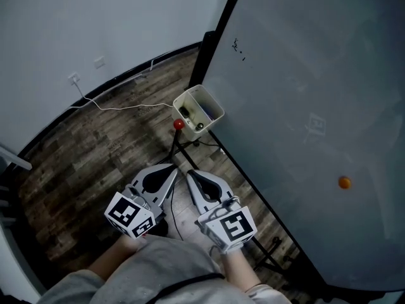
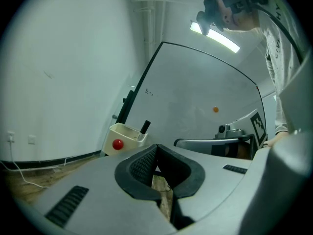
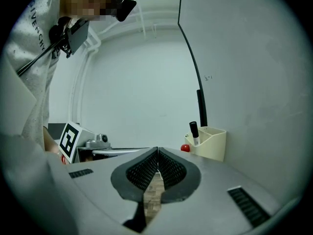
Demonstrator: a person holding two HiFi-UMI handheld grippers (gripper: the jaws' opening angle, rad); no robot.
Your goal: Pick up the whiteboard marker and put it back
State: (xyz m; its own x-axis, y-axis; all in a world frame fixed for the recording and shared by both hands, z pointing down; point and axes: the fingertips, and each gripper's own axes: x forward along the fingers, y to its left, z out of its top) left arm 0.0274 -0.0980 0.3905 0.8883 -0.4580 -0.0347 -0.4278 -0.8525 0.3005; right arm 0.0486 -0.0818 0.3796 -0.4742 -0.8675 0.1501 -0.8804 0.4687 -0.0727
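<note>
A whiteboard marker [image 3: 194, 132] with a black cap stands upright in a cream holder [image 3: 210, 143] fixed at the whiteboard's lower edge. The left gripper view shows the same marker [image 2: 145, 127] sticking out of the holder [image 2: 124, 136]. From the head view the holder [image 1: 198, 109] is seen from above, ahead of both grippers. My left gripper [image 1: 172, 168] [image 2: 156, 148] and right gripper [image 1: 190, 173] [image 3: 157, 151] are side by side, well short of the holder. Both are shut with nothing between the pads.
A large whiteboard [image 1: 304, 106] fills the right side, with an orange magnet [image 1: 344, 182] on it. A red knob [image 1: 179, 124] sits just below the holder, on the board's black stand. A white cable [image 1: 120, 106] runs over the wooden floor to a wall socket [image 1: 74, 78].
</note>
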